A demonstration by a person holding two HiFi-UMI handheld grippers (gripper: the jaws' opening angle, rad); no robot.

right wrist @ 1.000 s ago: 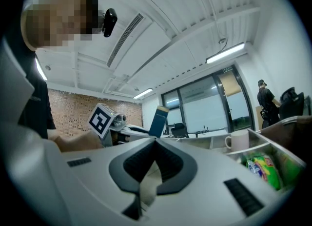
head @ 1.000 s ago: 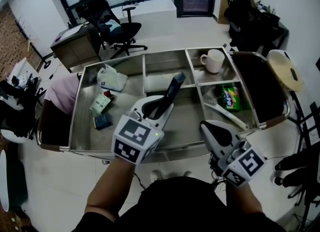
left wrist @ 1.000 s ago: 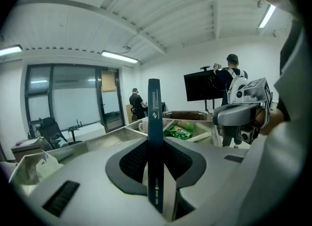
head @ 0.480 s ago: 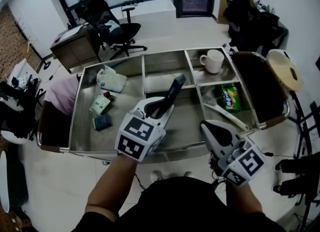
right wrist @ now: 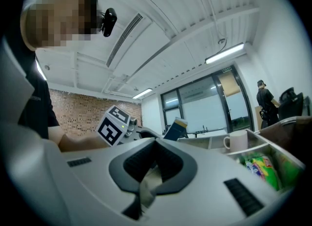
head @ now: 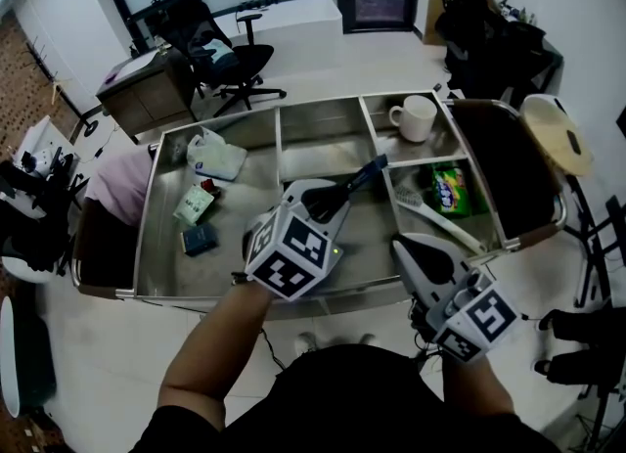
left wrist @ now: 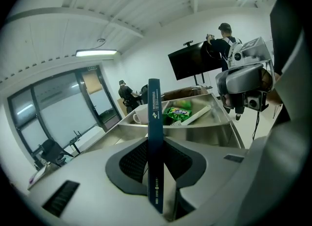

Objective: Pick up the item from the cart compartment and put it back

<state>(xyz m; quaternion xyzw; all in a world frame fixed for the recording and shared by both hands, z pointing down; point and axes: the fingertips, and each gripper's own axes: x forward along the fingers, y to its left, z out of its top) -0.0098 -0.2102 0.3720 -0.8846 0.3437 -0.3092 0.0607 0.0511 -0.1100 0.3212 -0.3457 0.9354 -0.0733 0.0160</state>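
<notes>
Left forearm [head: 210, 343] reaches in from the bottom middle, and the left gripper [head: 335, 199] [left wrist: 157, 164] is angled up and to the right with its marker cube facing the head camera. It's clamped on a slim blue box [head: 364, 175] [left wrist: 154, 122], pads pressing on both flat sides. The box sticks out past the jaws and hangs tilted over the middle bay [head: 367, 236] of the steel cart [head: 147, 236]. Can't really tell how high off the floor of the bay it is.

Right gripper [head: 411, 246] [right wrist: 155, 164] sits low by the cart's near right rim, pointing up-left, jaws together with nothing in them.

Room-wise, the bay under the box is bare steel. The box tip is close to the divider [head: 381, 162] on the right side, so it's tight that way and freer to the left.

Count:
- **Grippers:** two.
- **Right bays:** one mug [head: 416, 116], one green snack bag [head: 450, 189] and one white stick [head: 445, 221].
- **Left bay:** one white bag [head: 220, 156], one green packet [head: 196, 203] and one dark pack [head: 201, 238], well apart from the box.
</notes>
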